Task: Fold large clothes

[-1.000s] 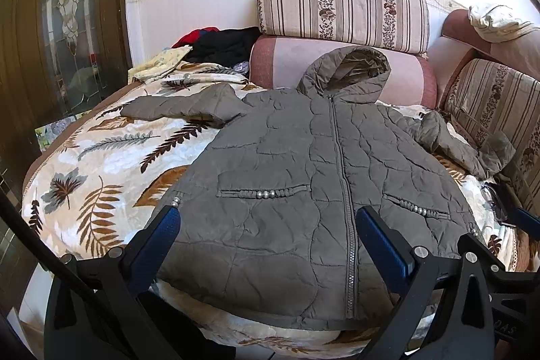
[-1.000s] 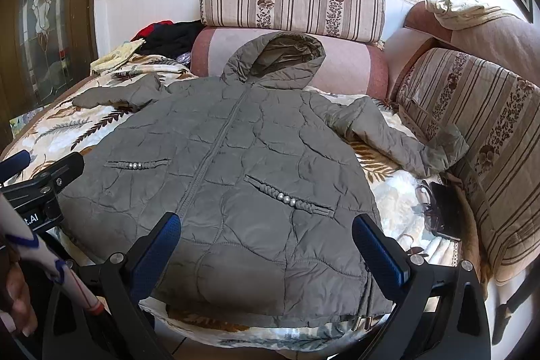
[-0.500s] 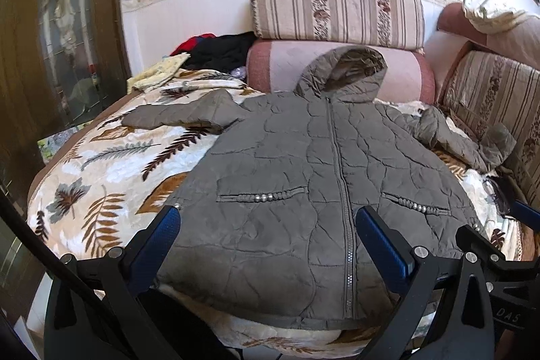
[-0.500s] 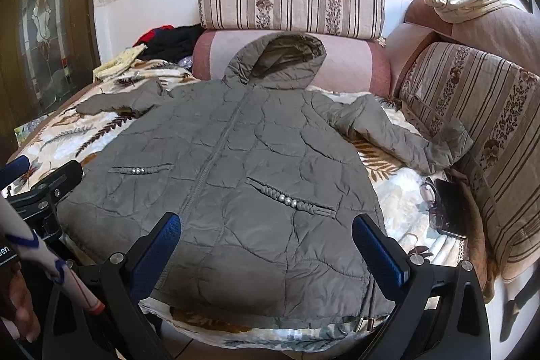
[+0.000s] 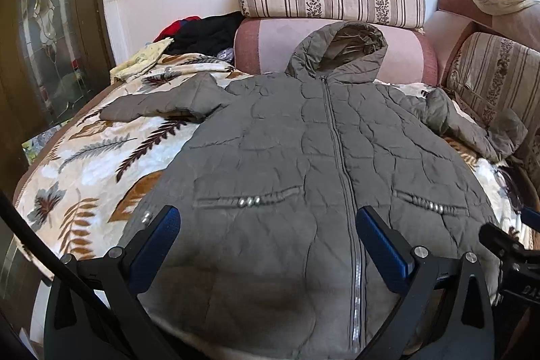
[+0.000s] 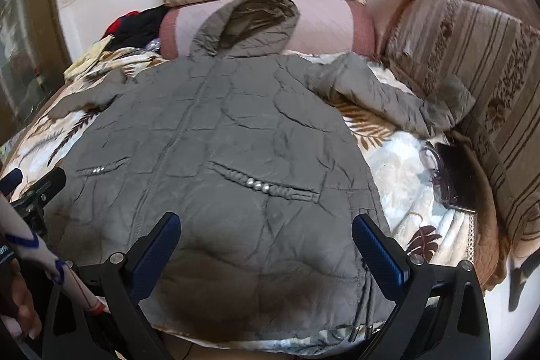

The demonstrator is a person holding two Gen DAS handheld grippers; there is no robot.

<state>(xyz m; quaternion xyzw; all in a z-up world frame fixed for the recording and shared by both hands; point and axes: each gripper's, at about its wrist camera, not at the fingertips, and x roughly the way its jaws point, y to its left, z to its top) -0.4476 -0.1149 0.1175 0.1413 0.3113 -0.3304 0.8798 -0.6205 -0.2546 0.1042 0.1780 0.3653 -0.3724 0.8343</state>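
Your left tongs (image 5: 266, 245) are wide apart and hold nothing. They hang over the bottom edge of the big grey coat (image 5: 303, 157), on its left half. Your right tongs (image 6: 266, 245) are wide apart too, and hold nothing. They hang over the bottom edge on the coat's right half.

The coat lies flat on its back on the leaf blanket (image 5: 84, 164) that covers the sofa. Its zip (image 5: 337, 150) is shut. The hood (image 5: 341, 49) leans on the pink cushion (image 5: 270, 46) at the back. One sleeve (image 5: 162, 100) sticks out to the left. The other sleeve (image 6: 388, 97) lies out to the right, near the striped cushion (image 6: 479, 56). A dark phone (image 6: 455, 177) lies on the blanket just beside that cushion. The right view is a bit blurry.
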